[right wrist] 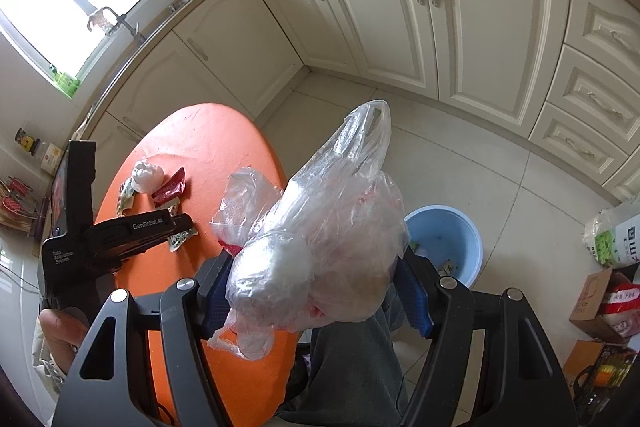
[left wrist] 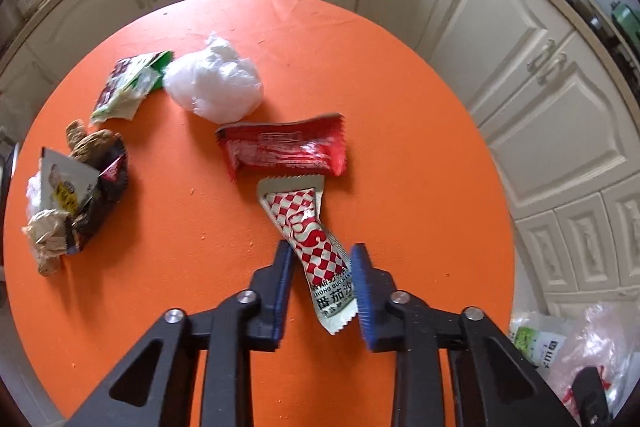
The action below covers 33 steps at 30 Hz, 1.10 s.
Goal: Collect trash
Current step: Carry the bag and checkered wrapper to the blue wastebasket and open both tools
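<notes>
Now we see our left gripper [left wrist: 322, 257] straddling the red-and-white checkered ketchup sachet [left wrist: 316, 247] on the round orange table [left wrist: 420, 227], blue pads either side, not yet pinching; beyond it lie a red foil wrapper [left wrist: 284, 149] and a crumpled white wad [left wrist: 214, 83]; our right gripper [right wrist: 316, 291] clamps the bulging clear plastic bag [right wrist: 320, 247].

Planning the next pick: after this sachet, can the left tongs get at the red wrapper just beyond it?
Probably yes. The red wrapper lies flat on the orange table, just past the checkered sachet now between the left tongs, and nothing lies on it.
</notes>
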Each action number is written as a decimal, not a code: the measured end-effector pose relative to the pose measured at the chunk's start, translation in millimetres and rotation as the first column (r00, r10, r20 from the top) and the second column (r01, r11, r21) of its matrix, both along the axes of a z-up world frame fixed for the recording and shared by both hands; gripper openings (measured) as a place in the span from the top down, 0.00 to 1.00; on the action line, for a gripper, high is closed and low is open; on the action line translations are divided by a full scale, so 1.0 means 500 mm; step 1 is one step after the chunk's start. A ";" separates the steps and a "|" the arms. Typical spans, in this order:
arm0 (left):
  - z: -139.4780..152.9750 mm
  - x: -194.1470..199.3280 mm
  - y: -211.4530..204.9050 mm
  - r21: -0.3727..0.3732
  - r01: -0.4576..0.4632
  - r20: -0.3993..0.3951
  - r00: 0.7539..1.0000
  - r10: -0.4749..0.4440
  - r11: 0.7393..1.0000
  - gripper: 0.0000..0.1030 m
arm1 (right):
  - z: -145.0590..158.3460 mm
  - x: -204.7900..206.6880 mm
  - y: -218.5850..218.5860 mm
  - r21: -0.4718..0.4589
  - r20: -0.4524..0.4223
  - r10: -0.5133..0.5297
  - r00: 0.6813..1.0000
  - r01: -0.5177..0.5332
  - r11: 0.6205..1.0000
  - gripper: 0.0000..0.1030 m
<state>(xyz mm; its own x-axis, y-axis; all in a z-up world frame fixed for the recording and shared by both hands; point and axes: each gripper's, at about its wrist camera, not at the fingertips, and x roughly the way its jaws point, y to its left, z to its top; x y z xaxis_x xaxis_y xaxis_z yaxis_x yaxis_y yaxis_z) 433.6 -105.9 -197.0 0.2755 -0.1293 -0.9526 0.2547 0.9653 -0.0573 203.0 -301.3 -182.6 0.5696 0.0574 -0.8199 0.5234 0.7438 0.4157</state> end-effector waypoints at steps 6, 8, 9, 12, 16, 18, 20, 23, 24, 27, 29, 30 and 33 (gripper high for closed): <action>0.015 -0.014 0.011 -0.012 0.079 -0.004 0.997 -0.079 0.997 0.93 | -0.007 0.011 0.002 0.007 -0.009 0.000 1.000 0.000 1.000 0.32; 0.026 -0.026 0.012 -0.019 0.101 0.003 0.995 -0.101 0.995 0.93 | -0.001 0.012 0.006 0.002 -0.003 0.000 1.000 0.000 1.000 0.32; 0.031 -0.032 0.014 -0.022 0.113 0.008 0.994 -0.113 0.993 0.94 | 0.002 0.012 0.009 -0.001 0.000 0.000 1.000 0.000 1.000 0.32; 0.051 -0.053 0.009 -0.025 0.153 0.036 0.988 -0.152 0.988 0.94 | 0.016 0.010 0.015 -0.014 0.009 -0.001 1.000 0.001 1.000 0.32; 0.094 -0.116 0.024 -0.035 0.211 0.069 0.976 -0.208 0.977 0.94 | 0.028 -0.005 0.019 -0.032 0.019 -0.009 1.000 0.010 0.999 0.32; 0.107 -0.130 0.008 -0.039 0.234 0.079 0.970 -0.231 0.971 0.94 | 0.029 -0.015 0.011 -0.034 0.018 -0.022 1.000 0.023 0.999 0.32; 0.119 -0.145 -0.009 -0.029 0.255 0.092 0.964 -0.251 0.967 0.94 | 0.029 -0.026 -0.001 -0.034 0.017 -0.037 0.999 0.037 0.999 0.32; 0.129 -0.158 -0.052 -0.013 0.290 0.099 0.953 -0.287 0.957 0.94 | 0.024 -0.043 -0.029 -0.035 0.012 -0.066 0.998 0.067 0.997 0.32; 0.133 -0.164 -0.071 -0.007 0.306 0.101 0.947 -0.304 0.952 0.94 | 0.022 -0.048 -0.040 -0.038 0.008 -0.078 0.997 0.078 0.996 0.32; 0.132 -0.183 -0.128 0.006 0.359 0.085 0.930 -0.358 0.933 0.94 | 0.012 -0.071 -0.078 -0.039 -0.010 -0.124 0.992 0.123 0.992 0.32; 0.129 -0.197 -0.172 0.014 0.399 0.074 0.914 -0.399 0.917 0.94 | 0.007 -0.091 -0.104 -0.037 -0.018 -0.154 0.988 0.153 0.988 0.32; 0.124 -0.199 -0.189 0.020 0.413 0.074 0.907 -0.414 0.910 0.94 | 0.003 -0.102 -0.120 -0.038 -0.023 -0.173 0.985 0.172 0.984 0.32; 0.117 -0.217 -0.257 0.048 0.477 0.081 0.874 -0.479 0.878 0.94 | -0.005 -0.133 -0.160 -0.040 -0.039 -0.226 0.973 0.224 0.974 0.32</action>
<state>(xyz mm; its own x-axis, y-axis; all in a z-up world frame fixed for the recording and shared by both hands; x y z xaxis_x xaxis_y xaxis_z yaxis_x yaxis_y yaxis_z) 325.3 -234.5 -138.5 0.2689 -0.2425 -0.9321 0.6883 0.7253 0.0099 136.4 -381.3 -185.2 0.5285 -0.0972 -0.8433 0.6958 0.6188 0.3647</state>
